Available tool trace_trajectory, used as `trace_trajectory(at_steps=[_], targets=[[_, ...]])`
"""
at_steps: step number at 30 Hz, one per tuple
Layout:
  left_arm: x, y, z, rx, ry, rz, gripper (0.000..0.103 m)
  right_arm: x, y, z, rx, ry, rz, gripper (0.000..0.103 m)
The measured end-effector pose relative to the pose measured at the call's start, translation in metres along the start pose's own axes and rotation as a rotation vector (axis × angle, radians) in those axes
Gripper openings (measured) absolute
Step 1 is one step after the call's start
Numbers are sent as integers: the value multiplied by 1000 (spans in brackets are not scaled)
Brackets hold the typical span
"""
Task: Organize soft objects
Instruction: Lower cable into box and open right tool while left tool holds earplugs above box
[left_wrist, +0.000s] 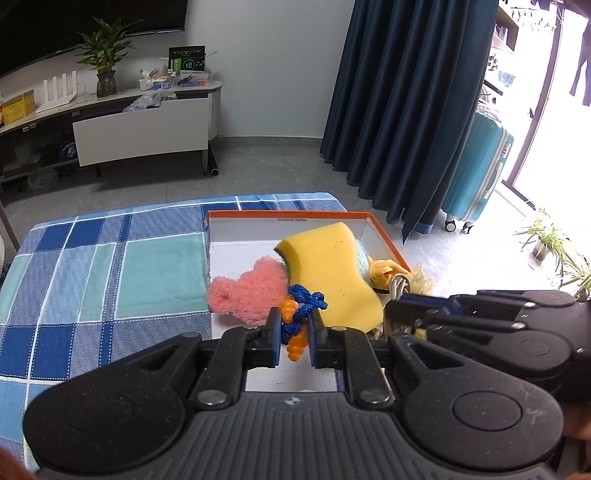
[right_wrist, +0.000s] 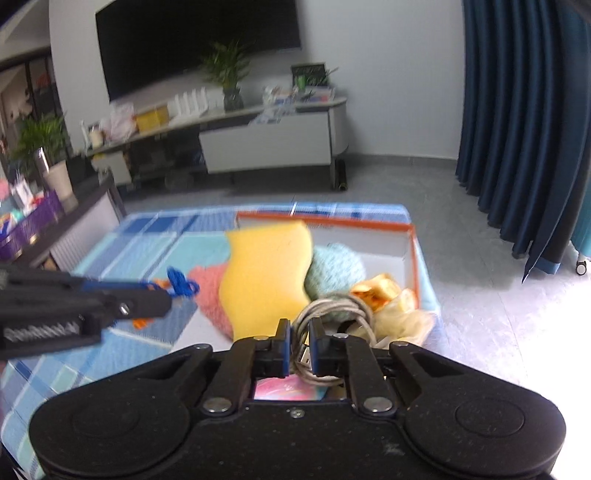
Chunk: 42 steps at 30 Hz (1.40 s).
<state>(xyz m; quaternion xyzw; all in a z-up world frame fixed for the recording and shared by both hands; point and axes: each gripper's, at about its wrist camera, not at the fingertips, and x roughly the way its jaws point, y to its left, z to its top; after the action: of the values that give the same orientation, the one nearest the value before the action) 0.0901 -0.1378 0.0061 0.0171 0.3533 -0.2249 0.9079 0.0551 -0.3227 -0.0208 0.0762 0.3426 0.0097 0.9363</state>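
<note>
left gripper (left_wrist: 293, 328) clenched on blue-orange knitted toy (left_wrist: 301, 314) near box (left_wrist: 384, 230), likely to place it inside. right gripper (right_wrist: 300, 343) pinching coiled cable (right_wrist: 332, 314) beside sponge (right_wrist: 266, 273), probably clearing clutter.

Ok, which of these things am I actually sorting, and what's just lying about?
Job:
blue and orange crochet toy, in left gripper
coiled cable, in right gripper
yellow sponge
pink fluffy cloth
teal yarn ball
orange-rimmed box

Lying about:
teal suitcase
potted plant
</note>
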Motion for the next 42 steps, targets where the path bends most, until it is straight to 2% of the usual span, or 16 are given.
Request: trace_trajectory(at_steps=[1, 2, 3, 7, 11, 13, 16, 17, 21, 25, 29, 33, 34, 35, 36, 42], targets=[[0, -2, 0, 2, 0, -6, 16, -5, -2, 1, 8, -11, 2, 12], [0, -4, 0, 4, 0, -11, 16, -9, -5, 3, 18, -22, 5, 1], [0, -6, 1, 8, -1, -14, 16, -13, -7, 5, 29, -33, 6, 0], [-1, -12, 3, 21, -8, -22, 16, -26, -14, 15, 53, -78, 12, 0], [-1, -10, 1, 17, -11, -17, 16, -23, -17, 13, 46, -52, 13, 1], [-1, -8, 0, 11, -9, -12, 16, -17, -13, 6, 32, -31, 32, 7], [0, -7, -1, 11, -4, -8, 16, -5, -1, -5, -30, 22, 53, 32], [-1, -7, -1, 11, -4, -7, 16, -1, 4, -9, -57, 34, 56, 45], [-1, -4, 0, 2, -5, -1, 16, 6, 19, -17, -101, 77, 87, 72], [-1, 1, -1, -9, -7, 6, 16, 15, 32, -28, -125, 119, 89, 73], [-2, 6, -2, -17, -6, 14, 16, 24, 35, -31, -107, 134, 41, 81], [-4, 9, -2, -24, -8, 19, 16, 34, 36, -30, -112, 144, 1, 80], [-4, 10, -2, -26, -8, 20, 16, 36, 36, -31, -114, 151, -3, 80], [-4, 11, -2, -27, -8, 21, 16, 36, 37, -31, -111, 158, 7, 71], [-4, 11, -2, -29, -8, 20, 16, 35, 36, -31, -100, 152, 13, 70], [-6, 9, -1, -24, -11, 9, 16, 5, 24, -16, -20, 64, 29, 68]])
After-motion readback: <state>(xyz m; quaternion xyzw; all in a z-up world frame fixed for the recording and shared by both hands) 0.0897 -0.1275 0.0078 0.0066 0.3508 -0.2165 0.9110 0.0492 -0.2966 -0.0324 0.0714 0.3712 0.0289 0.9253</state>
